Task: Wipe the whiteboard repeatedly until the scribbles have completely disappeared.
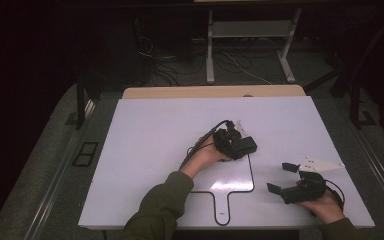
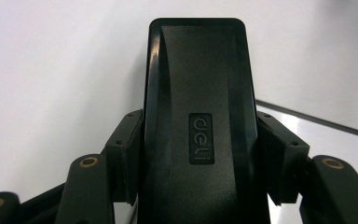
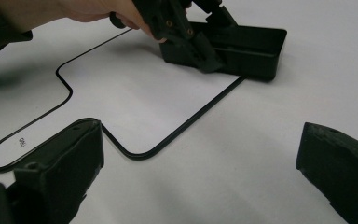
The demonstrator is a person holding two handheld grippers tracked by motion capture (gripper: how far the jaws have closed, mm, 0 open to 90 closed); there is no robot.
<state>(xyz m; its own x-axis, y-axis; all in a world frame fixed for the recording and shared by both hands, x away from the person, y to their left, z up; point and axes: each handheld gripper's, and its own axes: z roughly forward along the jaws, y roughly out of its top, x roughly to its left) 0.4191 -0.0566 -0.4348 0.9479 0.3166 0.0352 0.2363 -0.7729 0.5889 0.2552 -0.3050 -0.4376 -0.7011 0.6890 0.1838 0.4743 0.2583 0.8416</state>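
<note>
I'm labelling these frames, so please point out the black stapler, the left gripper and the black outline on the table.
black stapler (image 2: 198,93): left gripper view, its top face.
left gripper (image 1: 240,142): high view, between its fingertips, at the stapler.
black outline (image 3: 186,125): right gripper view, its straight edge.

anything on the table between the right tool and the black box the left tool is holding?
Only bare white table and the black outline, seen in the right gripper view between the right tool and the black box.
</note>
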